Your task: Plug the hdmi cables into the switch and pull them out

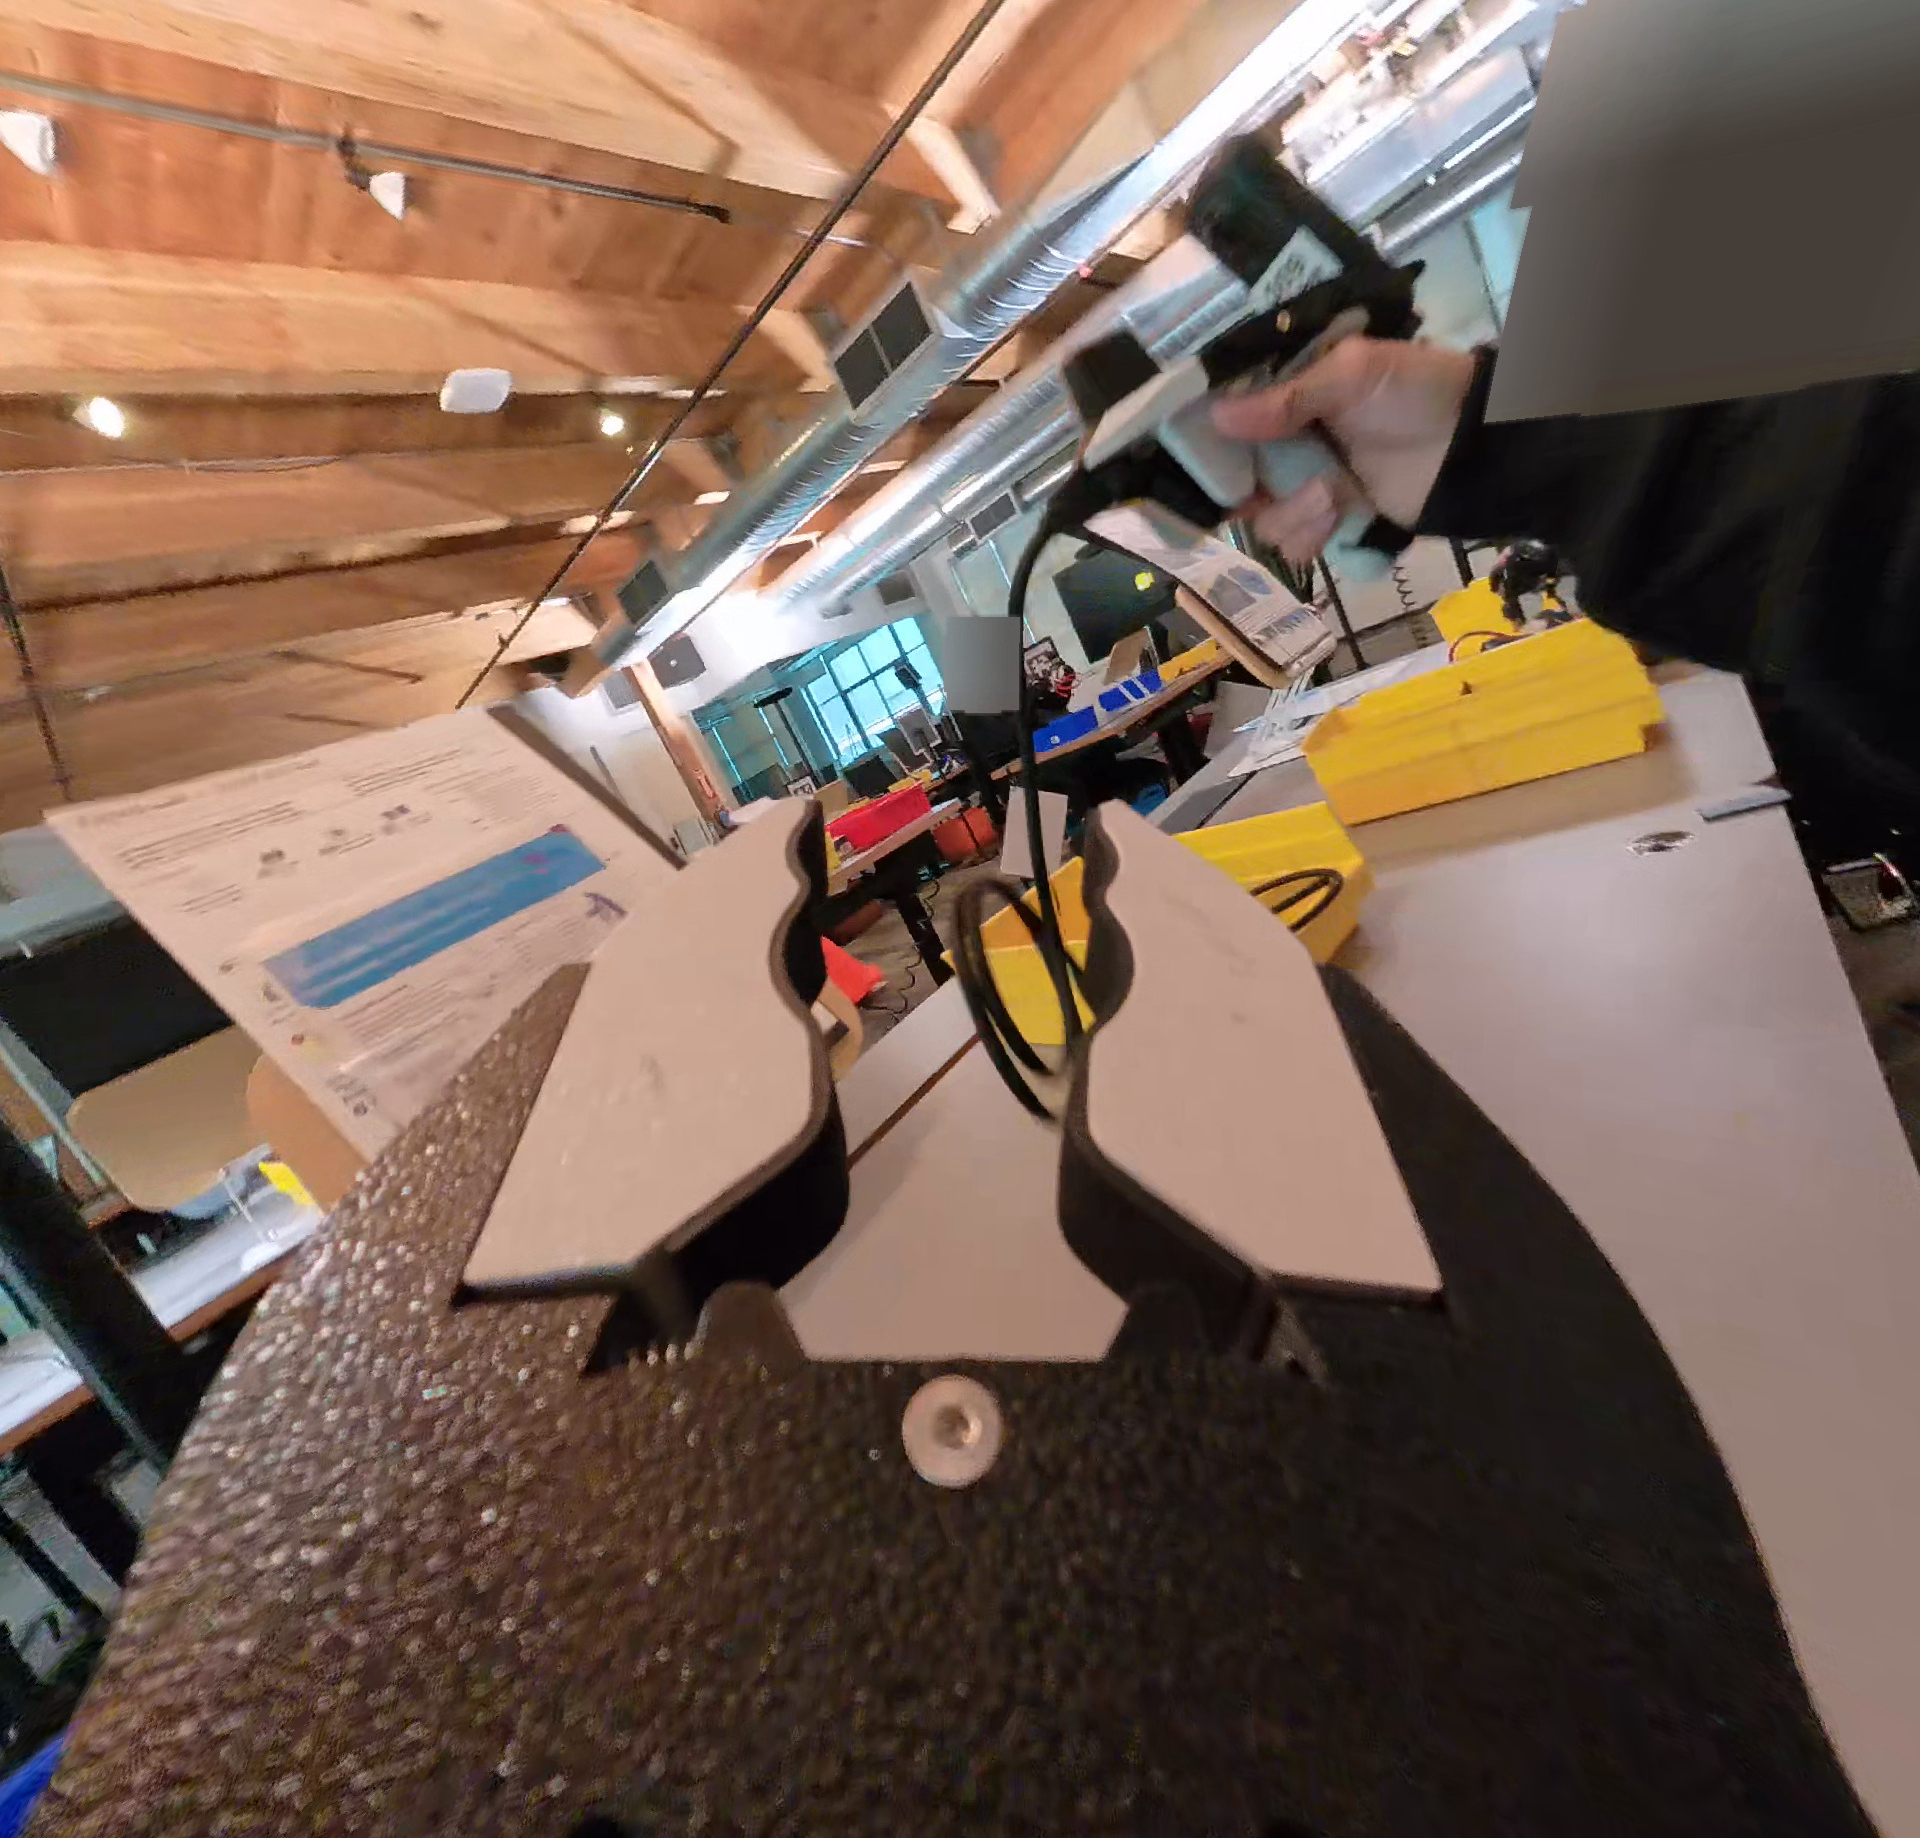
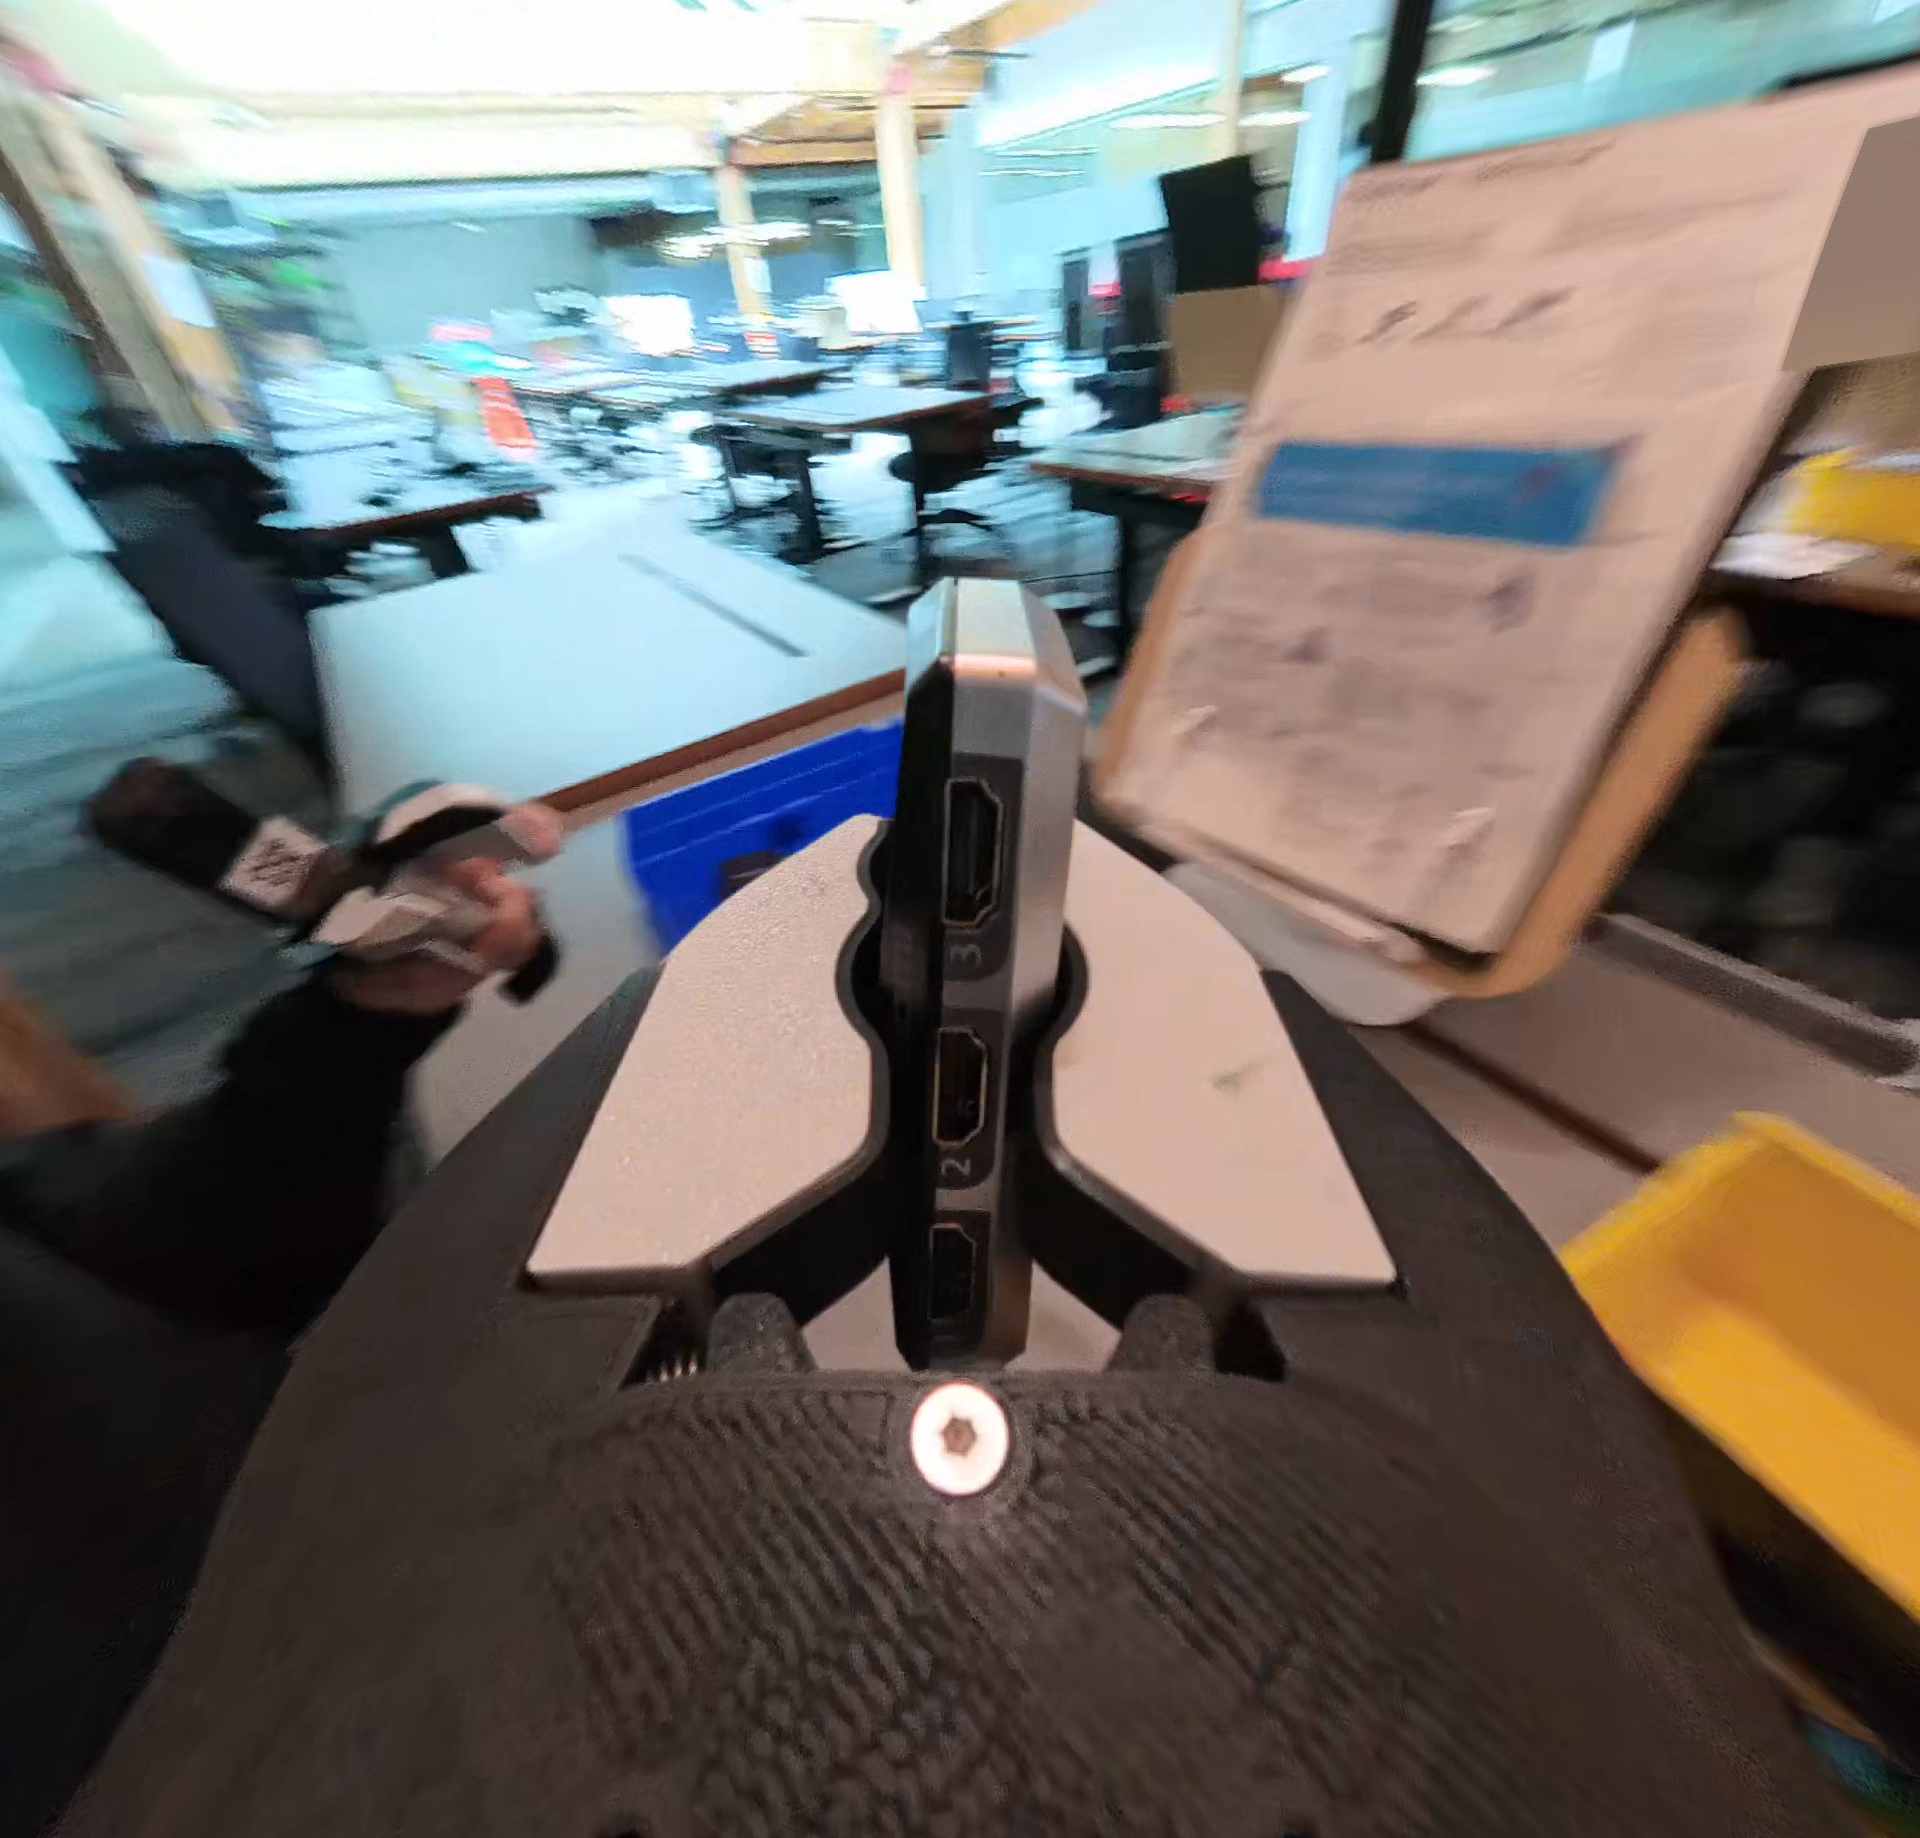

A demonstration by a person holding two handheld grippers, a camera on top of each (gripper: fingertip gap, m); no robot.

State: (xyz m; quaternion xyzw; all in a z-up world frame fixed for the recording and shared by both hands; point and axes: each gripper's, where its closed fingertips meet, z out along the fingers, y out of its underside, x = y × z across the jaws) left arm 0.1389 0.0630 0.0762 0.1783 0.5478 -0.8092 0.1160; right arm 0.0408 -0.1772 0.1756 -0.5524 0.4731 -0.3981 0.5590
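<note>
Your right gripper [image 2: 961, 967] has smooth matt grey pads on a rough, grainy black plastic body. The switch [image 2: 982, 853] looks brushed metal with a glossy black face. At twelve o'clock, bare wooden ceiling beams [image 1: 416, 282].

Left gripper [image 1: 940, 915]: black pebbled body, speckled finish, carrying two flat grey fingers [image 1: 675, 1050] with scalloped inner edges. A silver countersunk screw [image 1: 951, 1429] sits on the midline just behind the finger roots.

Right gripper [image 2: 966, 967]: black body with a woven, ridged print texture; matching grey fingers [image 2: 748, 1071] and a silver hex-socket screw [image 2: 959, 1438] behind them. Seen from the left wrist view, its grey-and-black housing bears a small white tag with a printed pattern.

Person: black sleeve [image 1: 1662, 531] reaching to the wrist.
</note>
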